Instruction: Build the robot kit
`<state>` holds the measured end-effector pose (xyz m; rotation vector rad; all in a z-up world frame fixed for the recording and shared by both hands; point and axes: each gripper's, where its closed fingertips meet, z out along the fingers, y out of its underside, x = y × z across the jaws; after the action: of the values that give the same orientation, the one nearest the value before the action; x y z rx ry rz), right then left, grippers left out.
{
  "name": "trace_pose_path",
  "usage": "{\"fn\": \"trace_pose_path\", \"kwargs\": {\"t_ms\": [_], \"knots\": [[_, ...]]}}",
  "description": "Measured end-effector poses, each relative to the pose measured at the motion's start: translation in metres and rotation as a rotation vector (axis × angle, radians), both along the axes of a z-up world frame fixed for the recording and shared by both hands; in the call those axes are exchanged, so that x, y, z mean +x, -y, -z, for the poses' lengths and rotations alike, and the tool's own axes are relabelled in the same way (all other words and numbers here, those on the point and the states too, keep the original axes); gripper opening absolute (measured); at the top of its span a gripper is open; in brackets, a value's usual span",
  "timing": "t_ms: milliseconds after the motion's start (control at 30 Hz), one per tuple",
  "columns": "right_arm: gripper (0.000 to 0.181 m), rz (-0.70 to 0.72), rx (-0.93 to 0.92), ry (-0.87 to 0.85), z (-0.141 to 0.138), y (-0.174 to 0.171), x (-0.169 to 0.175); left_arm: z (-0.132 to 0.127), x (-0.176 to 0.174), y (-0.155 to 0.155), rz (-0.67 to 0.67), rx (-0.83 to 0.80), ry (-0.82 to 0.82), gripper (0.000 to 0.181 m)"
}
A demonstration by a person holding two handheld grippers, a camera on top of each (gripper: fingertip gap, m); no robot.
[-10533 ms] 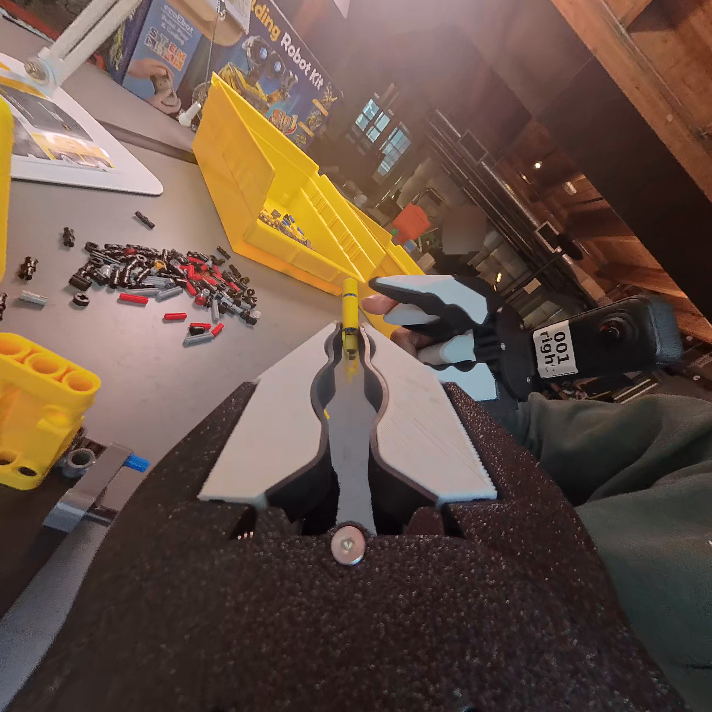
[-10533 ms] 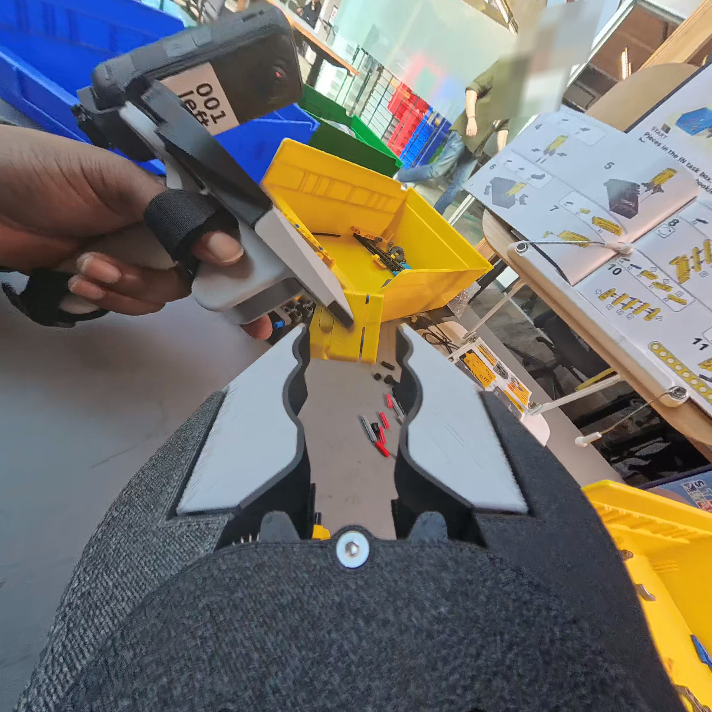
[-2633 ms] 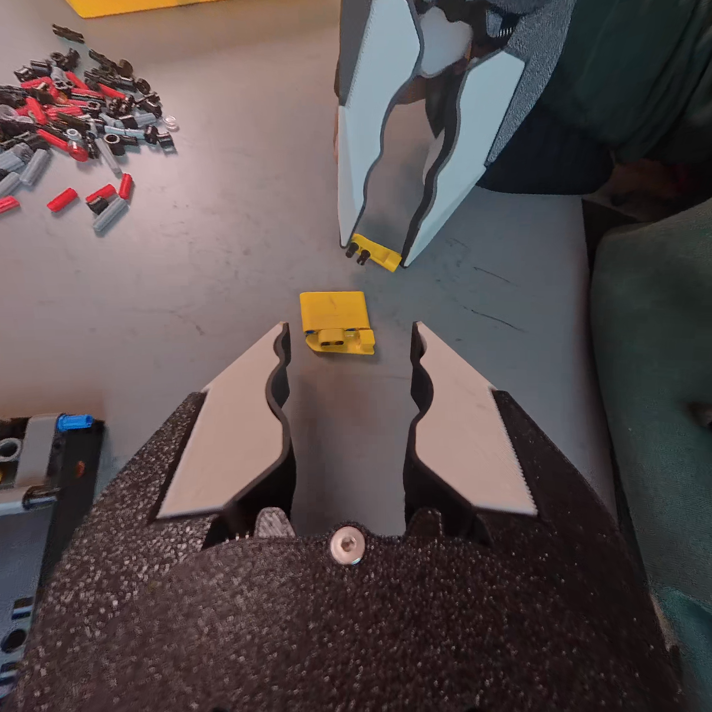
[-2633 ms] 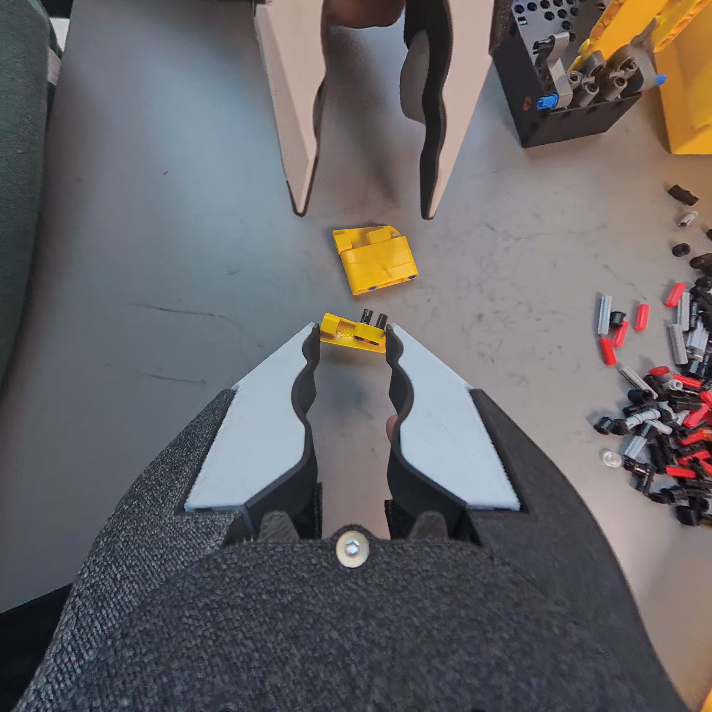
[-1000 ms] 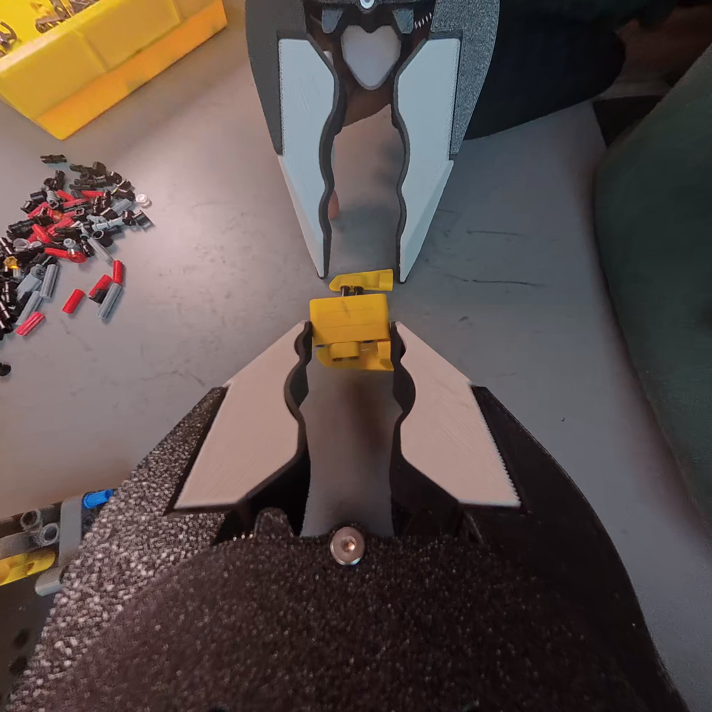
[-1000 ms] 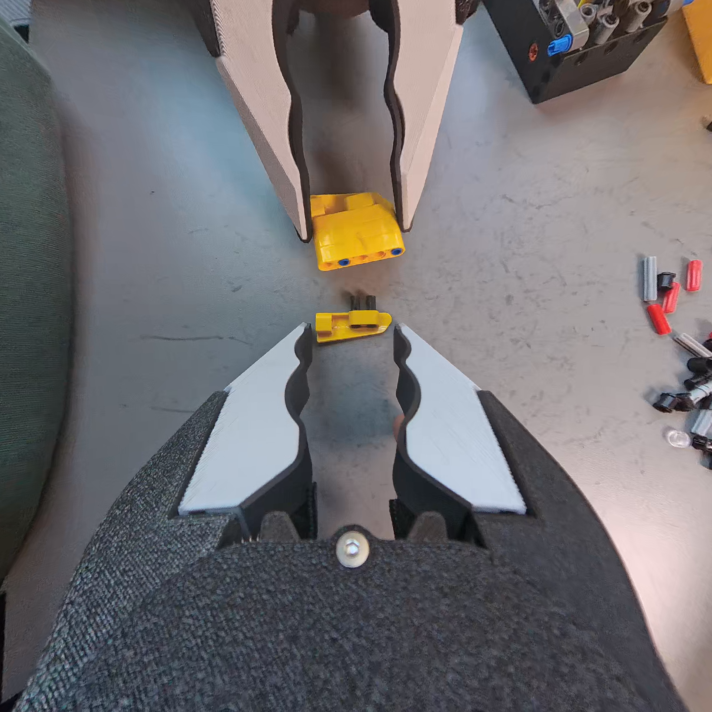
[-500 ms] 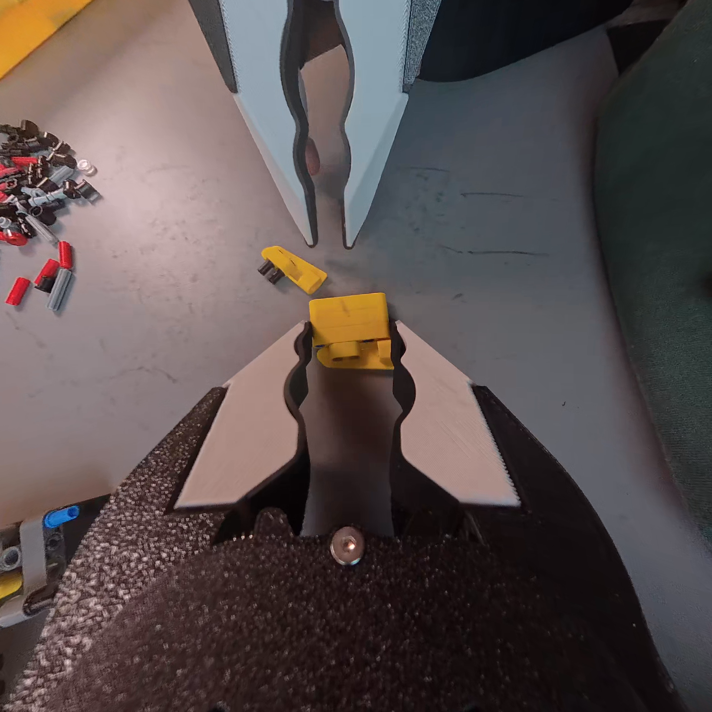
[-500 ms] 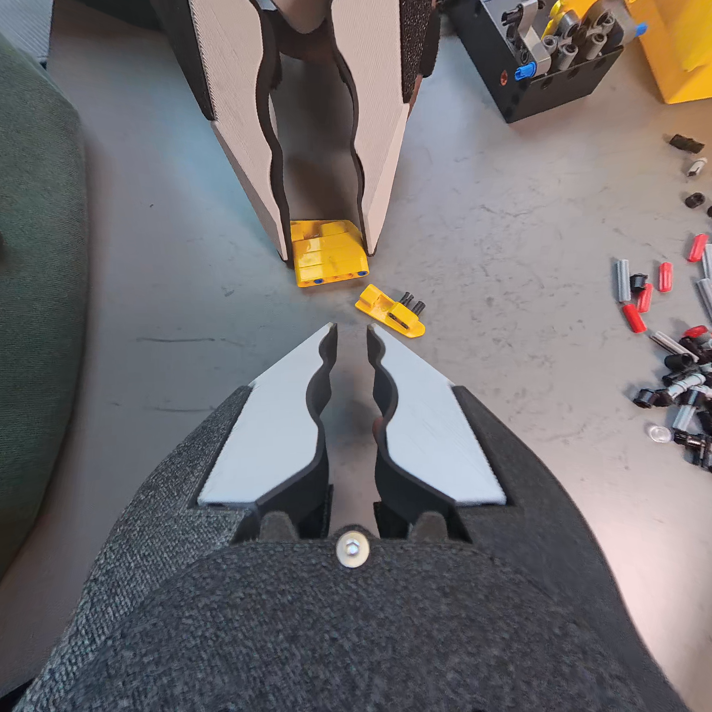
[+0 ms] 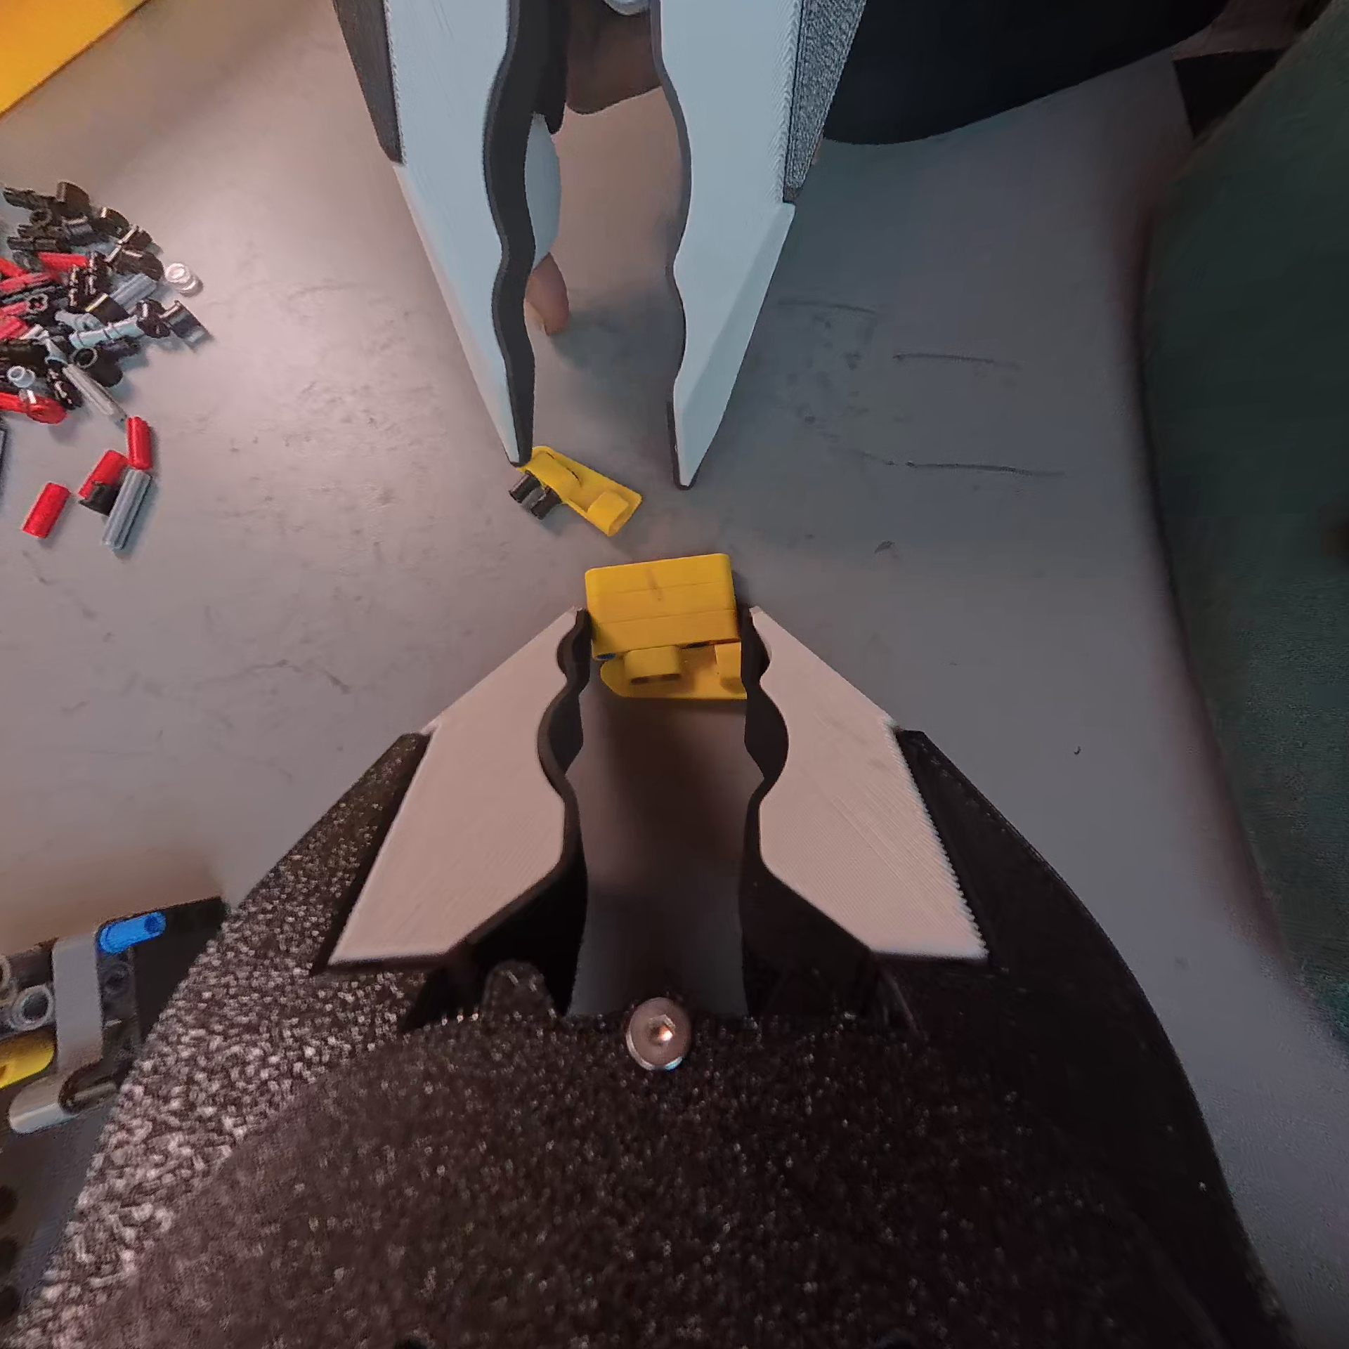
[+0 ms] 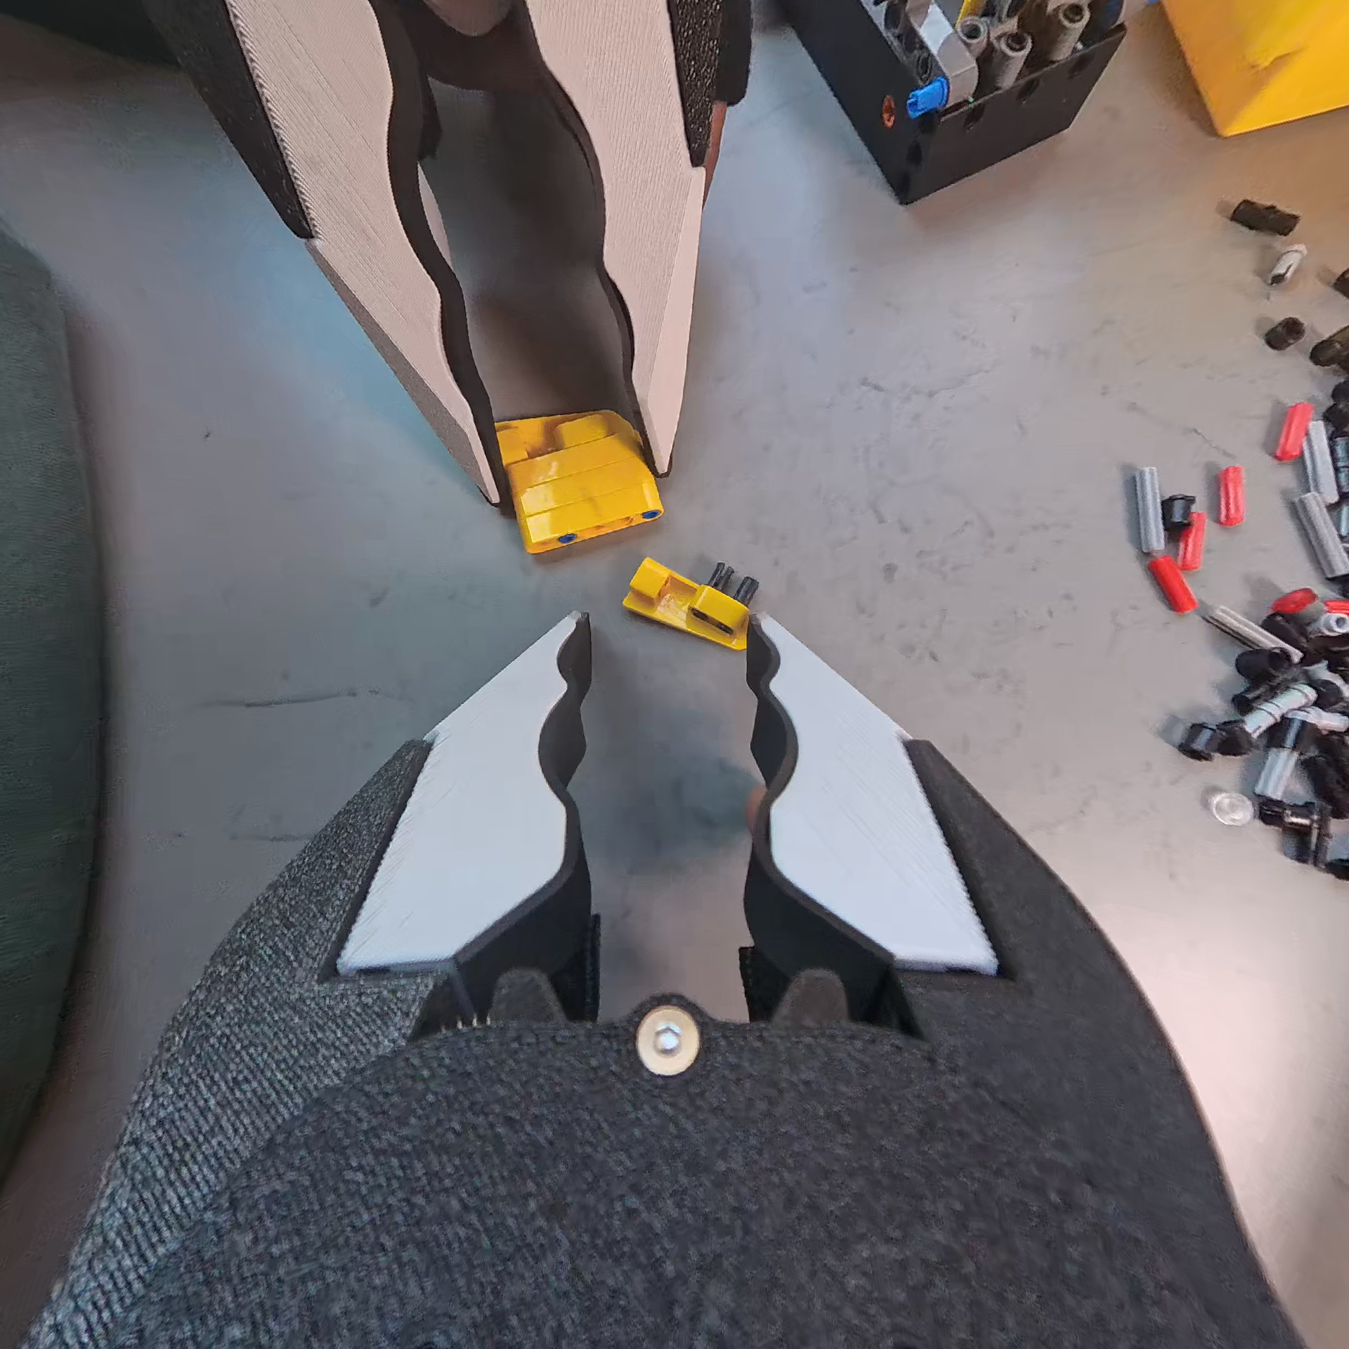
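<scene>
My left gripper (image 9: 664, 620) is shut on a yellow block (image 9: 660, 606) and holds it low over the grey table (image 9: 292, 620). In the right wrist view the left gripper (image 10: 579, 487) comes in from the top with the yellow block (image 10: 584, 504) between its tips. My right gripper (image 10: 668, 620) is open and empty. A small flat yellow piece with black pins (image 10: 686, 604) lies on the table just ahead of it, close to its right fingertip. In the left wrist view the right gripper (image 9: 600, 467) faces mine, with the small yellow piece (image 9: 580, 490) by one tip.
A pile of small red, grey and black pins (image 10: 1299, 693) lies to one side and also shows in the left wrist view (image 9: 80, 328). A black assembly with grey and blue parts (image 10: 985, 109) and a yellow bin (image 10: 1270, 66) stand beyond. A green sleeve (image 9: 1255, 511) borders the table.
The right gripper, nearly shut half a second ago, has opened wide by the small yellow piece, which lies askew on the table. The left gripper keeps hold of the yellow block.
</scene>
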<state>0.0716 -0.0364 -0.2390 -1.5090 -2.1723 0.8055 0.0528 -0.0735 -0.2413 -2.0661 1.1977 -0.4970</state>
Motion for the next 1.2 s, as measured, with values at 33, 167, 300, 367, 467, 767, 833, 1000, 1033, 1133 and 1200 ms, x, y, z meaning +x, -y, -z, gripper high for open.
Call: {"fn": "trace_pose_path", "kwargs": {"t_ms": [33,167,300,367,467,767,833,1000,1033,1133,1200], "knots": [[0.042,-0.014,0.003,0.005,0.000,0.000,-0.001,0.000,-0.001,0.000,-0.002,0.002,-0.001,0.040],[0.044,-0.101,0.034,0.036,0.001,0.005,-0.006,0.000,-0.005,0.000,-0.015,0.006,-0.003,0.040],[0.046,-0.198,0.073,0.049,0.001,0.012,-0.012,0.000,-0.007,0.000,-0.022,0.011,-0.006,0.040],[0.049,-0.205,0.096,0.047,-0.001,0.010,-0.013,0.000,-0.007,0.000,-0.024,0.018,-0.009,0.039],[0.049,-0.195,0.081,0.015,-0.008,0.012,-0.013,0.000,-0.007,0.001,-0.030,0.023,-0.012,0.039],[0.054,-0.242,0.033,-0.062,-0.014,0.007,-0.003,0.000,-0.008,0.000,-0.044,0.014,-0.008,0.040],[0.054,-0.258,0.028,-0.053,-0.011,0.006,-0.002,0.000,-0.008,-0.001,-0.050,0.009,-0.005,0.042],[0.052,-0.278,0.019,-0.014,-0.005,0.001,-0.008,0.000,-0.009,-0.001,-0.060,-0.010,0.003,0.044],[0.051,-0.285,0.019,-0.004,-0.003,0.001,-0.008,0.000,-0.009,-0.001,-0.060,-0.011,0.004,0.044],[0.041,-0.302,0.028,0.020,0.002,0.004,-0.009,0.000,-0.008,-0.001,-0.054,-0.012,0.005,0.043],[0.037,-0.285,0.022,0.021,0.002,0.004,-0.011,0.000,-0.007,0.000,-0.047,-0.005,0.003,0.042]]}}
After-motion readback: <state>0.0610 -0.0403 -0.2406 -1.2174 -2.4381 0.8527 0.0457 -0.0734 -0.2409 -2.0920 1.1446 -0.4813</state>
